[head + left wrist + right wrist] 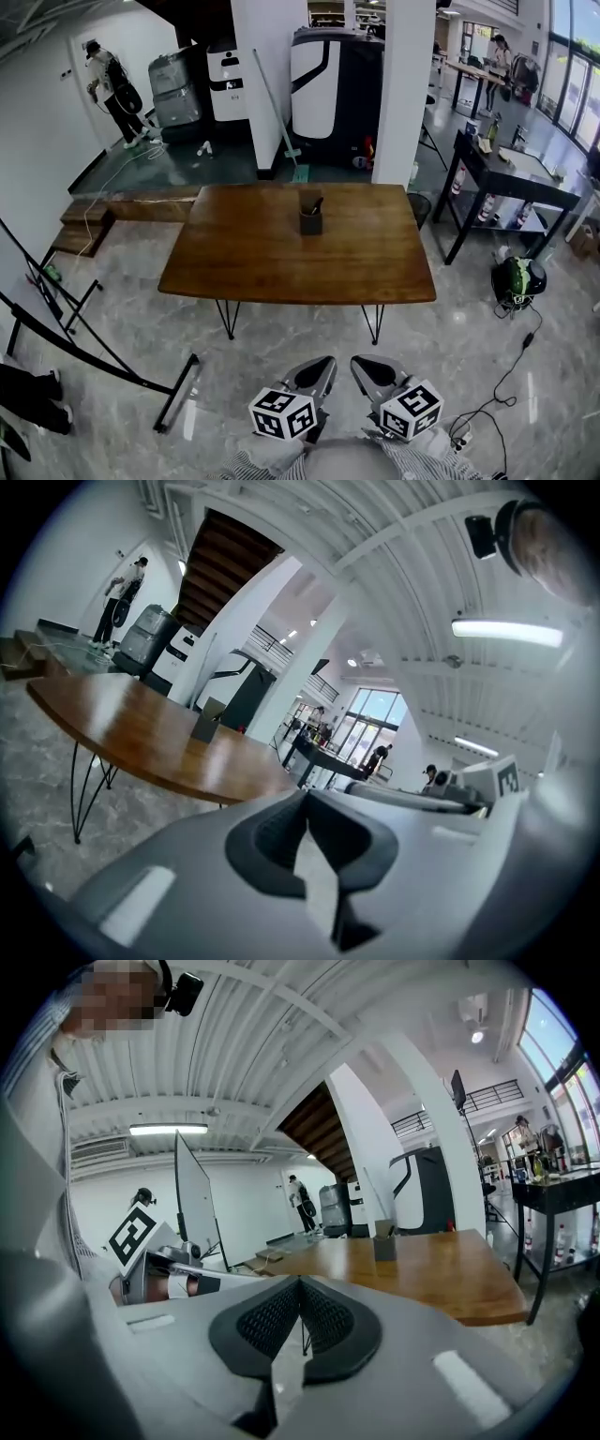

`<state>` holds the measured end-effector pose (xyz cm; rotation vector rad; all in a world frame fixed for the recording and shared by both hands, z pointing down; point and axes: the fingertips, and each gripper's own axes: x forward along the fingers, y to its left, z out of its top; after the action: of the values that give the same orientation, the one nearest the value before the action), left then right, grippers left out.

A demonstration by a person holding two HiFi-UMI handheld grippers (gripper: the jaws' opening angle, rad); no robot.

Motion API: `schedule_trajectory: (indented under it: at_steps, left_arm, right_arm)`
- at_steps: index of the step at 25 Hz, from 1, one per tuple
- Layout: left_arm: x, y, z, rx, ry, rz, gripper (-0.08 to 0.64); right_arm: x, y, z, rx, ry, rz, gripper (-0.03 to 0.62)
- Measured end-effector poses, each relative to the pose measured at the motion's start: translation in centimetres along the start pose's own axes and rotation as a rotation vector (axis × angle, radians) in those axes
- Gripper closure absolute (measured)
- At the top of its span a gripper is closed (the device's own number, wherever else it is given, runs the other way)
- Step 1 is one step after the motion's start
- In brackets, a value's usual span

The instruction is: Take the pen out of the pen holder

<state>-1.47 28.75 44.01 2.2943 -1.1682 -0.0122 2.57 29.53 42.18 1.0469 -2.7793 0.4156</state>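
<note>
A dark square pen holder (310,221) stands near the far middle of a brown wooden table (253,258), with a dark pen (317,204) sticking out of it. The holder also shows small in the left gripper view (205,727) and the right gripper view (384,1246). Both grippers hang low in front of me, well short of the table's near edge. My left gripper (322,361) is shut with nothing between its jaws. My right gripper (361,362) is shut and empty too, side by side with the left.
The table stands on thin black hairpin legs (228,320) over a grey marble floor. A black desk (511,178) with bottles is at the right, a black stand (84,352) at the left. A white pillar (405,89) and machines rise behind the table. Cables (497,394) lie on the floor.
</note>
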Motion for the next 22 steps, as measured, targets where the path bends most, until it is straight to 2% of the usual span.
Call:
schedule_trajectory:
  at_steps: [7, 16, 19, 22]
  left_arm:
    - [5.2, 5.5, 5.6, 0.049, 0.025, -0.029, 0.554]
    - [10.3, 10.6, 6.0, -0.062, 0.066, -0.008, 0.554]
    - [12.9, 11.9, 7.1, -0.068, 0.064, -0.008, 0.554]
    - [16.0, 13.0, 9.5, -0.048, 0.047, -0.002, 0.554]
  right_arm:
    - [8.0, -4.2, 4.2, -0.006, -0.035, -0.029, 0.594]
    - [12.0, -9.0, 2.3, 0.067, 0.049, -0.061, 0.594]
    - [14.2, -11.2, 2.8, 0.056, 0.065, -0.038, 0.594]
    - [16.4, -14.3, 5.2, 0.04, 0.055, -0.007, 0.594]
